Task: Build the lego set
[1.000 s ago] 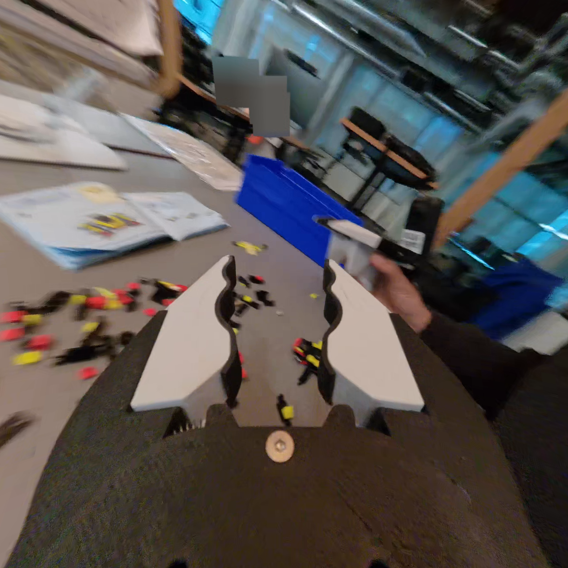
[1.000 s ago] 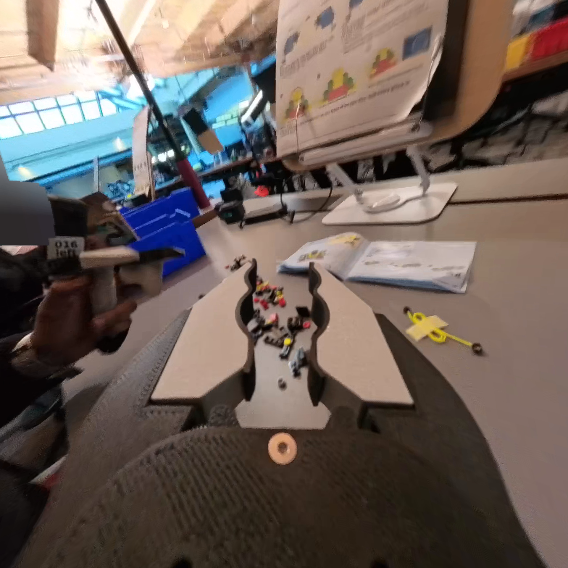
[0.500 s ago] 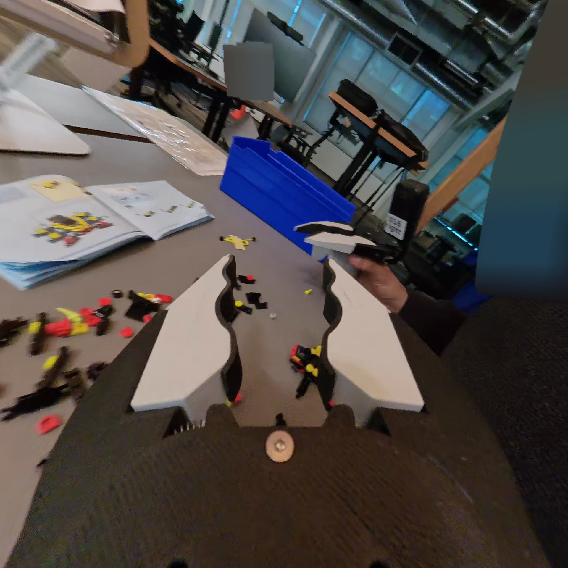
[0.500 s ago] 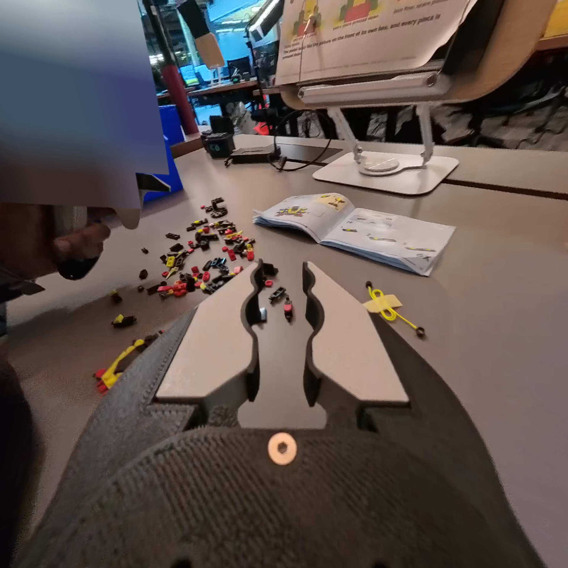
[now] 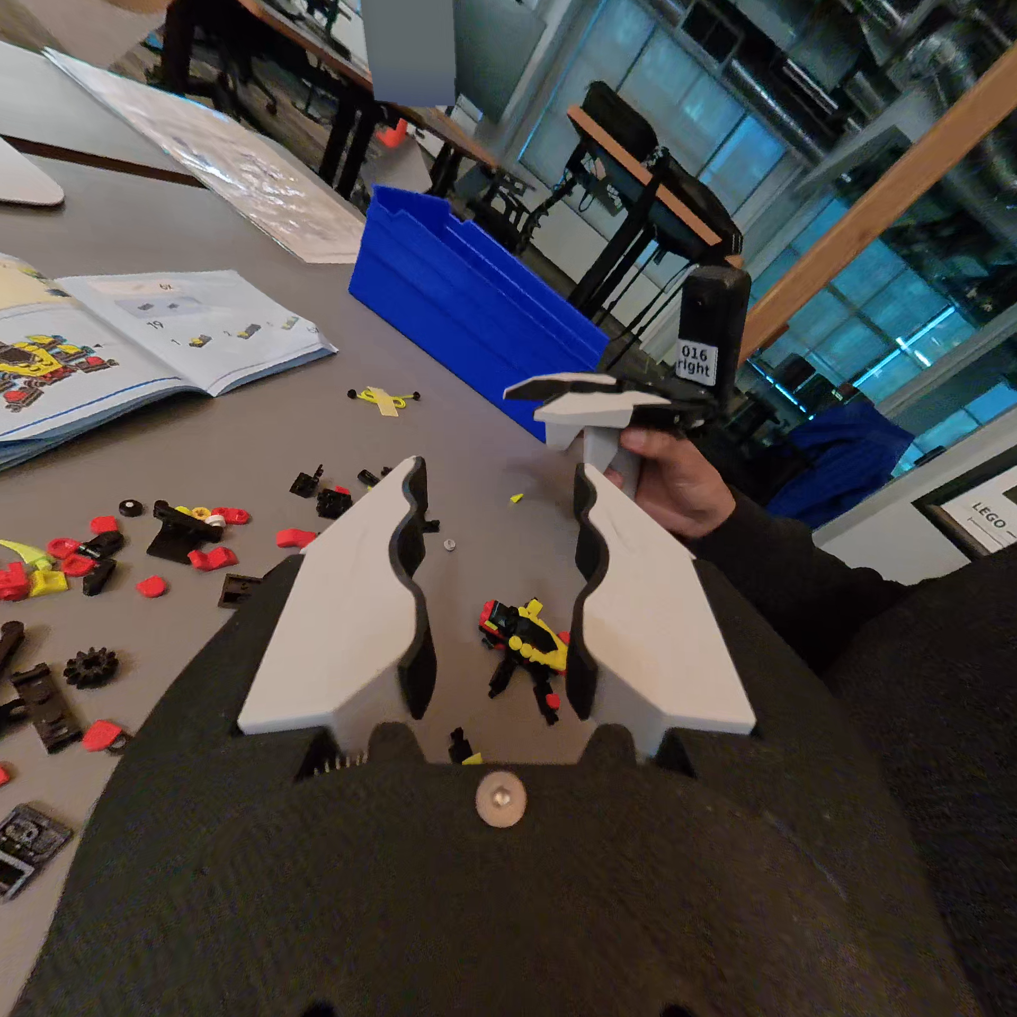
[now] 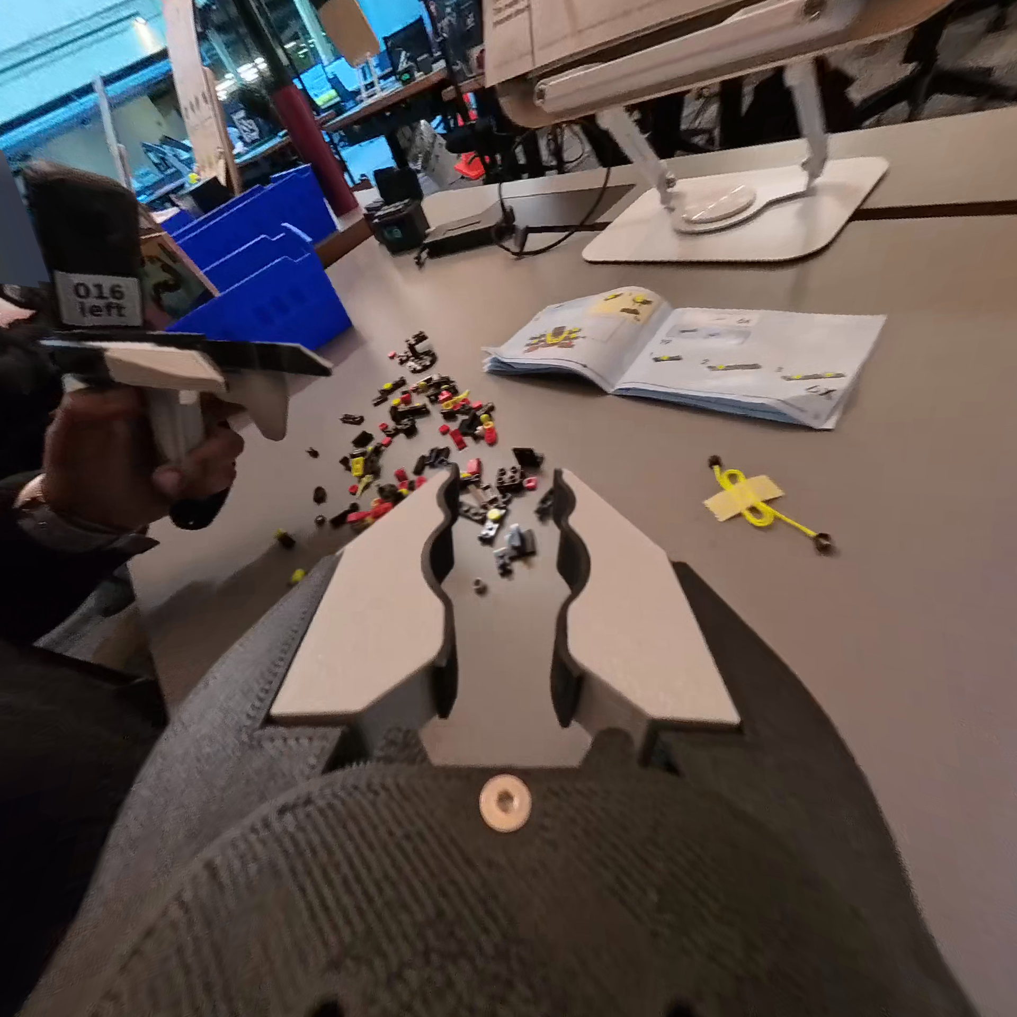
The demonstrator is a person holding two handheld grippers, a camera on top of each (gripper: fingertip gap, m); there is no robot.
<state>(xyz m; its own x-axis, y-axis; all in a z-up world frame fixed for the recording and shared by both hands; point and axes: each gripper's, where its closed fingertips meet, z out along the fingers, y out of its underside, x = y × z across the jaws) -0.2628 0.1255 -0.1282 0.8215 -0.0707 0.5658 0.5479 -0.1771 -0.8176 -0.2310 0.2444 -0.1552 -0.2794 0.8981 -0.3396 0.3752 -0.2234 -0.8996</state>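
1. The left gripper (image 5: 498,479) hangs above the grey worktop (image 5: 165,440) with its fingers spread wide and nothing between them.
2. Only the left wrist view shows the partly built model (image 5: 523,641), a black, yellow and red cluster lying on the worktop; it appears in the gap between the fingers, close to the right one.
3. The left wrist view also shows loose bricks (image 5: 181,539) in red, black and yellow scattered to the left, and a black gear (image 5: 91,667) among them.
4. The right gripper (image 6: 503,479) is likewise open, its fingers apart and holding nothing; the gap is narrower than the left one's.
5. The right wrist view shows the main scatter of bricks ahead of its fingertips, with a few small dark and grey pieces (image 6: 514,542) seen in the gap.
6. Both views show the open instruction booklet (image 6: 688,352), the blue bins (image 5: 468,308) and a yellow cord with a strip of tape (image 6: 754,501), well apart from the bricks.
7. Only the right wrist view shows the white stand (image 6: 732,214) at the back of the worktop and the dark box with cables (image 6: 402,225).
8. Each view catches the other gripper, held in a hand (image 5: 677,490) clear of the worktop.
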